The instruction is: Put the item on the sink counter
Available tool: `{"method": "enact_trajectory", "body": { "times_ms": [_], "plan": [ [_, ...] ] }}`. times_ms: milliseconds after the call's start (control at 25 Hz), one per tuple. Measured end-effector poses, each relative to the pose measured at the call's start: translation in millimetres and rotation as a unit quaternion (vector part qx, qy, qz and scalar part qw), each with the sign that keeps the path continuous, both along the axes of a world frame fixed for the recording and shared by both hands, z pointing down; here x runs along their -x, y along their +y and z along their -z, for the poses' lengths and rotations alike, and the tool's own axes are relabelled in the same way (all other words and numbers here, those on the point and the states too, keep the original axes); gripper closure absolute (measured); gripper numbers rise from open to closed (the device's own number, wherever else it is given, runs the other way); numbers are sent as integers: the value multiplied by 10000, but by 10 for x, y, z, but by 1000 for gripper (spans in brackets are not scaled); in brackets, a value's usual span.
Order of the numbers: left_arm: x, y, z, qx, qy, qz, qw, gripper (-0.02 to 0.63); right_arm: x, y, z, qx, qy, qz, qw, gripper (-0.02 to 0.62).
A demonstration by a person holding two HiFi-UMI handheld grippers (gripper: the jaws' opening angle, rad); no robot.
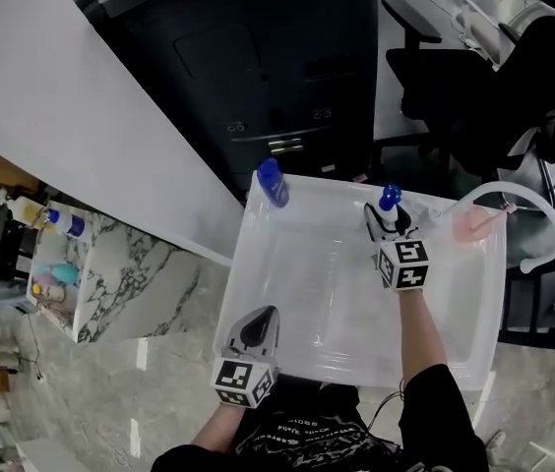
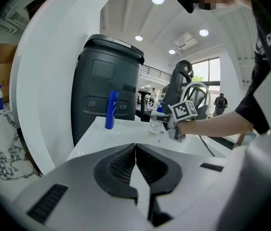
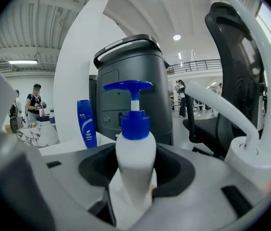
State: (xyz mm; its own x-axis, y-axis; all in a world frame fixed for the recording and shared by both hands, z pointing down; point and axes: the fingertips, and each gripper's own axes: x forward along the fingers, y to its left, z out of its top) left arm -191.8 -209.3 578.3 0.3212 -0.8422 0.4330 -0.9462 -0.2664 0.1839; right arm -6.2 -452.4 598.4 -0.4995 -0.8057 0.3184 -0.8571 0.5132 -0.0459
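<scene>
While the right gripper [image 1: 381,224] is clamped on the body of the white pump bottle [image 3: 135,150], that bottle is upright at the far rim of the sink [image 1: 287,264], near the faucet [image 1: 514,197]. Whether its base is seated cannot be told. Recommended: lower it straight and release only once it sits flat, clear of the basin edge. The left gripper [image 2: 136,148] is closed and empty. 1 blue bottle [image 1: 272,182] stands on the glossy white rim. A dark grey bin [image 1: 277,67] and an office chair [image 1: 435,77] stand behind.

Head view looks down; gripper views share the blue bottle [image 2: 110,109] [image 3: 86,124].
</scene>
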Motion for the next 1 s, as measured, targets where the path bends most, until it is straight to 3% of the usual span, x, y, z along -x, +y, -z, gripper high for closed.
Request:
{"method": "enact_trajectory", "body": {
  "times_ms": [680, 720, 840, 1000],
  "plan": [
    [-45, 13, 3, 37, -30, 47, 10000, 598, -12, -5, -44, -201, 100, 215, 9995, 387],
    [-55, 14, 12, 30, -26, 45, 10000, 598, -20, -3, -16, -202, -9, 204, 9996, 376],
    [-63, 6, 40, -1, -19, 48, 10000, 598, -3, 34, 155, -209, -532, 286, 9980, 267],
    [-107, 7, 108, -88, 64, 74, 9999, 598, 4, 170, 402, -338, -558, 364, 9972, 247]
  ]
}}
